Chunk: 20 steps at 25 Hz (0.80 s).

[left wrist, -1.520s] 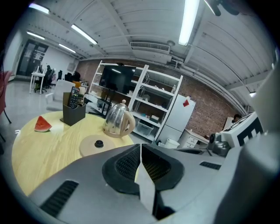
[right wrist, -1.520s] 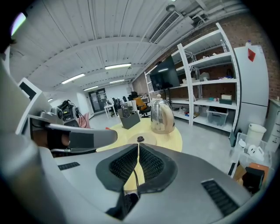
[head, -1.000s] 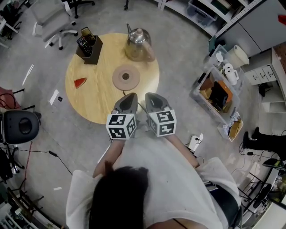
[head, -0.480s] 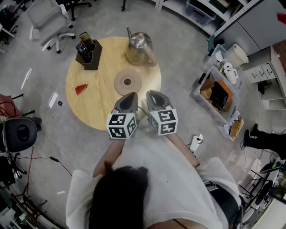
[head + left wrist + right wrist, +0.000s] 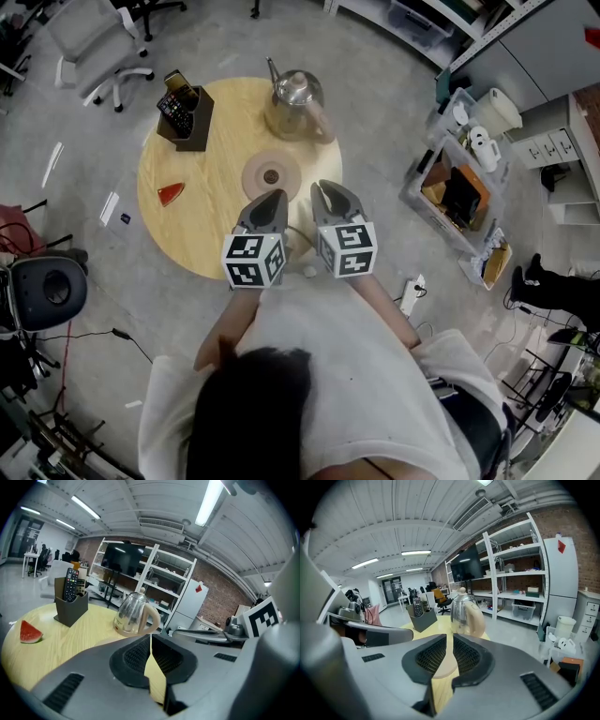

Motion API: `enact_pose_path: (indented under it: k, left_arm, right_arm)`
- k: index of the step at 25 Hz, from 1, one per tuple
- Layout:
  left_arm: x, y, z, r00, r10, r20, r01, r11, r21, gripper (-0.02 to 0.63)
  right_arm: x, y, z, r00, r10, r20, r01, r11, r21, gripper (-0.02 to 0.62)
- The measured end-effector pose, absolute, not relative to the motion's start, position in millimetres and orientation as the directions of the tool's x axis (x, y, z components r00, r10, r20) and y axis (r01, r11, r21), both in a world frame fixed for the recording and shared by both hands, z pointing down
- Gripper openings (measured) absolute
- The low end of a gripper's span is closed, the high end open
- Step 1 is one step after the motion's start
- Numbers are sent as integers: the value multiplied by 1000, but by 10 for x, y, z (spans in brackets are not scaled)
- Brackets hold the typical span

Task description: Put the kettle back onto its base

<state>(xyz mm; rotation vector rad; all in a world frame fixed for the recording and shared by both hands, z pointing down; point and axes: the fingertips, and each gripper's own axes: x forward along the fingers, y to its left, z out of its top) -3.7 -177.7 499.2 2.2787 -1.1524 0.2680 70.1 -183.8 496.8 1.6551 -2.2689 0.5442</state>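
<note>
Both hand-held grippers have advanced across the near rim of the table [image 5: 192,234], so the base [image 5: 271,175] now lies closer ahead of their tips than a second ago; the kettle and the other things have not shifted on the tabletop.

The left hand-held gripper [image 5: 273,197] and the right hand-held gripper [image 5: 325,187] sit side by side at the table's 5 o'clock. Each has its ribbed black pads closed together with nothing between them. Their shells are smooth grey plastic, and each carries a cube with black-and-white square markers.

The table is round, with pale wood grain. The kettle [image 5: 295,101] stands upright at 1 o'clock near the far rim, off the base. It has a shiny metal and clear body, a slim spout, a knobbed lid and a cream handle. A small label low on its side is too small to read. The base is a flat tan disc with a dark centre, just beyond the table's middle.

A dark angular holder [image 5: 185,117] with remote controls stands at 11 o'clock, and a red watermelon slice [image 5: 170,195] lies at 9 o'clock. Bare tabletop lies between the base and the kettle.
</note>
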Motion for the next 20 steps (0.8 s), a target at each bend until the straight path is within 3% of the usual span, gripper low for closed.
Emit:
enact_pose_path:
  k: [10, 20]
  left_arm:
    - [-74, -1972, 5046, 609, -668, 428, -790, -463, 401, 35]
    - [-59, -2136, 5130, 611, -653, 448, -789, -460, 407, 35]
  right_arm:
    - [746, -2122, 4975, -303, -859, 413, -953, 259, -160, 171]
    - [941, -2450, 5016, -270, -868, 417, -963, 235, -134, 193]
